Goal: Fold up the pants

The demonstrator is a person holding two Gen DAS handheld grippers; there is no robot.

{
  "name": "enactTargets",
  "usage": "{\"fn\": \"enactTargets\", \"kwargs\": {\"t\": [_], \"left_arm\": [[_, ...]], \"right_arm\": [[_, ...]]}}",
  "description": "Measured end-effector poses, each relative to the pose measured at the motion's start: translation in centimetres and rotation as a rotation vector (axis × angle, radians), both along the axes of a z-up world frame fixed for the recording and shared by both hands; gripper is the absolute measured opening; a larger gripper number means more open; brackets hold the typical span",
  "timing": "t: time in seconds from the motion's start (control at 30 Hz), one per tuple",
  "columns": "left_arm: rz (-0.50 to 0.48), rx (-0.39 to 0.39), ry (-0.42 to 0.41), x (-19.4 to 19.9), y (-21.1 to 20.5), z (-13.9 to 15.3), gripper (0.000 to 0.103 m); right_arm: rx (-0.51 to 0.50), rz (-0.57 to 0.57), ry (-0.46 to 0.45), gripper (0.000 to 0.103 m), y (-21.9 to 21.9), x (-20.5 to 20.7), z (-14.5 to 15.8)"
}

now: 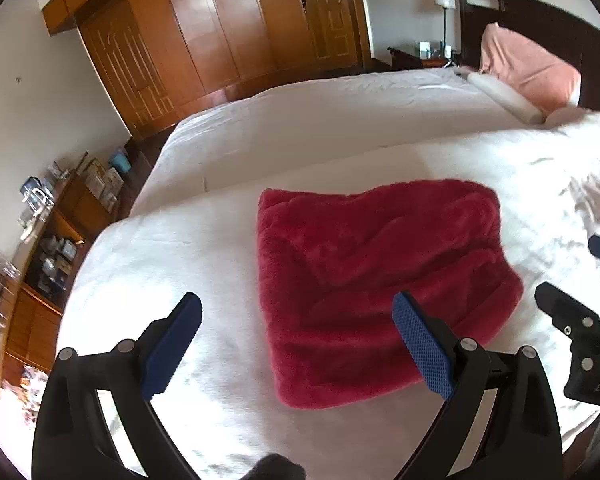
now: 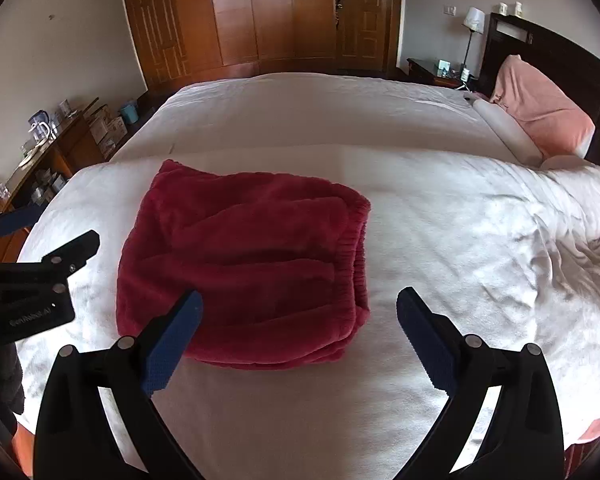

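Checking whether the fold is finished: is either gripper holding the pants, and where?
Nothing is held. Left gripper and right gripper are open above the folded pants.

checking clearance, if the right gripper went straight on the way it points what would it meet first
Probably the folded red pants, near their waistband edge; the open right gripper points there, though depth is unclear.

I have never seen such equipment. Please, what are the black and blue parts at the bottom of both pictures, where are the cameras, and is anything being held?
A person holds one two-finger gripper in each hand, and each carries a wide-angle camera looking along its fingers. One picture comes from the left gripper, the other from the right gripper. The blue parts are grip pads on black fingers. Both grippers are open and hold nothing. On the white bed lie red fleece pants, already folded into a compact pile. A pink pillow lies at the headboard.
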State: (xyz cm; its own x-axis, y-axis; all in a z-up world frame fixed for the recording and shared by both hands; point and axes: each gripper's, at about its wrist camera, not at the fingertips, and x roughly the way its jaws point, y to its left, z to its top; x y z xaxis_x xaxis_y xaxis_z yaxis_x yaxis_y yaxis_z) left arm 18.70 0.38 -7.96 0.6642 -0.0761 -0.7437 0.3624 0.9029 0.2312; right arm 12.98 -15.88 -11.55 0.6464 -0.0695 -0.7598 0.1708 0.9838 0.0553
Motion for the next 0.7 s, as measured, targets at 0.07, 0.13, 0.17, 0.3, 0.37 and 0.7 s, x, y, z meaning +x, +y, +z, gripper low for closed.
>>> {"fn": "enactTargets", "kwargs": {"t": [0.07, 0.13, 0.17, 0.3, 0.37, 0.7], "left_arm": [[0.0, 0.001, 0.009, -0.2, 0.1, -0.3, 0.095], [0.0, -0.001, 0.019, -0.2, 0.1, -0.5, 0.095], [-0.001, 0.001, 0.023, -0.3, 0.2, -0.6, 0.095], [-0.005, 0.011, 0.031, -0.3, 0.1, -0.8, 0.095], [-0.007, 0.01, 0.033, -0.3, 0.1, -0.9, 0.095], [-0.023, -0.018, 0.063, -0.4, 0.6, -1.6, 0.095]], "right_arm": [[-0.008, 0.009, 0.002, 0.099, 0.2, -0.1, -0.1], [-0.011, 0.015, 0.005, 0.099, 0.4, -0.2, -0.2], [-0.011, 0.016, 0.008, 0.099, 0.5, -0.3, -0.2], [-0.016, 0.02, 0.013, 0.099, 0.5, -0.5, -0.3], [-0.015, 0.014, 0.011, 0.099, 0.5, -0.5, -0.3], [-0.013, -0.007, 0.032, 0.099, 0.3, -0.9, -0.9]]}}
